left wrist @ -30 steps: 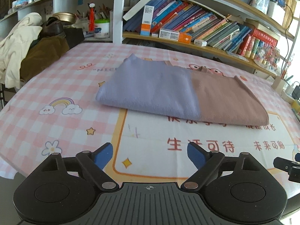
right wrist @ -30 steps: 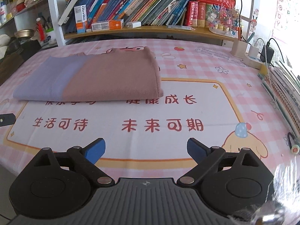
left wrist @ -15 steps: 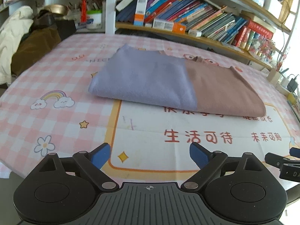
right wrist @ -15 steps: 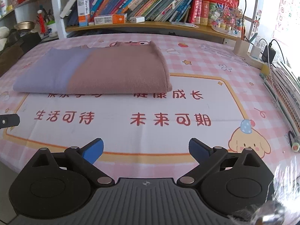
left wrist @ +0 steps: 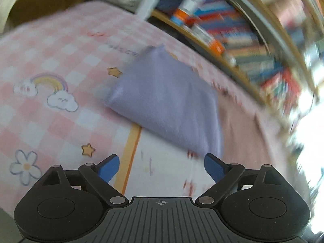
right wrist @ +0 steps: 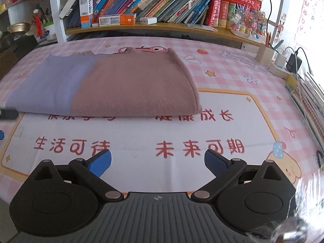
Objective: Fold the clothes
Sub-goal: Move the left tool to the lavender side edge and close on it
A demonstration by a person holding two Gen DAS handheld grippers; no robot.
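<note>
Table [right wrist: 232, 75]: pink checked cloth with a white printed panel, filling the ground ahead of both sets of jaws. A loaded bookshelf [right wrist: 162, 6] runs along its far edge.

Folded garment [right wrist: 113, 85]: one flat rectangle, lilac half and dusty-pink half, lying on the cloth ahead of both tools. Its long axis runs crosswise to the way the right jaws point. In the right wrist view the pink end sits straight ahead and the lilac end trails off to the left. In the left wrist view, which is blurred and tilted, the lilac end [left wrist: 168, 99] lies just ahead of the jaws, slanting up and away, its near edge close above the right fingertip.

Left gripper [left wrist: 161, 167]: jaws spread wide, nothing between them, no pad touching cloth. Judged the nearer tool, and nearer the lilac end.

Right gripper [right wrist: 158, 163]: jaws likewise wide apart and empty, hovering over the printed panel, with a band of bare cloth between them and the garment's near edge.

Judgement: the next fold probably turns on the long axis. Each tool faces its own end, left to lilac, right to pink, so either end can be taken from the near edge and carried across.

A dark tip [right wrist: 8, 114] at the right view's left edge is probably the left tool; cannot confirm.
</note>
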